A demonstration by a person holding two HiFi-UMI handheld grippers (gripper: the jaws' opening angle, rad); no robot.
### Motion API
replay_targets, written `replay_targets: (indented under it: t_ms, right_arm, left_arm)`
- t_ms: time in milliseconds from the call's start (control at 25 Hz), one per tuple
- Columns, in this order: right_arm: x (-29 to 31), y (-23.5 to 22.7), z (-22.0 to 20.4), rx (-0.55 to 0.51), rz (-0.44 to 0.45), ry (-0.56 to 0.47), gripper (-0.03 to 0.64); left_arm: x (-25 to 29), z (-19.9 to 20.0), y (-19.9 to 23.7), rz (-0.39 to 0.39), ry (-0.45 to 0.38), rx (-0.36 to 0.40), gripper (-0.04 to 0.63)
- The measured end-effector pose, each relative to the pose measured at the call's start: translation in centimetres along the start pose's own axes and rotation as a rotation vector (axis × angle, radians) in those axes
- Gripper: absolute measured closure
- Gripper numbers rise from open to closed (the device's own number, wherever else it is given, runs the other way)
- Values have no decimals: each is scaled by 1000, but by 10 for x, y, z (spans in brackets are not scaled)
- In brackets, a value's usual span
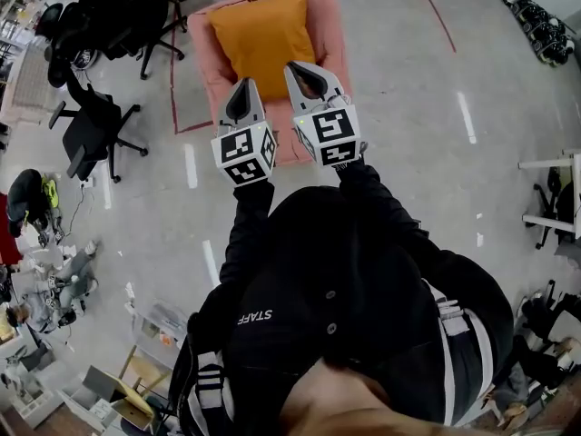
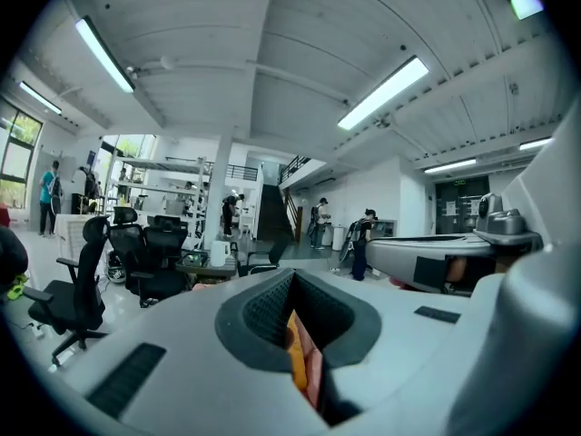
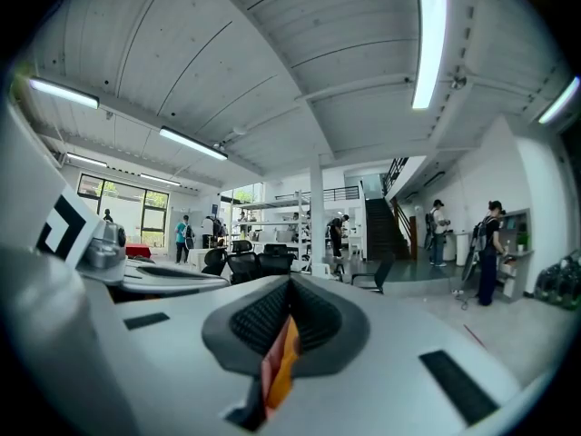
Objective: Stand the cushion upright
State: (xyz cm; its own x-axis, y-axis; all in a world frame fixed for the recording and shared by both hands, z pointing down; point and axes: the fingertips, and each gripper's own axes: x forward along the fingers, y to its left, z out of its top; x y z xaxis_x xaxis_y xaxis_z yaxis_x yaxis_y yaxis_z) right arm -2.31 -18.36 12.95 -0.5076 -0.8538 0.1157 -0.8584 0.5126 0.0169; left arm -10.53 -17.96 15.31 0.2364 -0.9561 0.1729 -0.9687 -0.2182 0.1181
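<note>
**Black jacket, two closed grippers, one orange cushion**

Head view: black jacket [image 1: 345, 271] of smooth fabric, printed "STAFF" [image 1: 254, 316] in white. Ahead of it, the grey plastic left gripper [image 1: 243, 87] and right gripper [image 1: 298, 69] each carry a cube with black-and-white square markers. Beyond them the rectangular orange cushion [image 1: 263, 30], soft and matte, rests on a pink seat [image 1: 331, 25]. Its long axis runs away from the person. Whether it lies flat or leans cannot be told from overhead.

Left gripper view: ribbed dark pads meet, so the jaws are closed. Orange fabric [image 2: 295, 352] shows through the slit.

Right gripper view: the right gripper's jaws are likewise closed, with orange [image 3: 283, 371] and pink visible in the gap below the pads.
</note>
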Motion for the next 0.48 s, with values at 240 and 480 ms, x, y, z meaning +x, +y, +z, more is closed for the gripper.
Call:
replay_targets:
  t_ms: [240, 480]
  right_arm:
    - [-2, 2, -1, -12, 5, -4, 603]
    - [4, 1, -3, -20, 5, -7, 603]
  left_arm:
    - [-1, 1, -4, 0, -5, 29, 595]
    - [4, -2, 1, 8, -7, 23, 595]
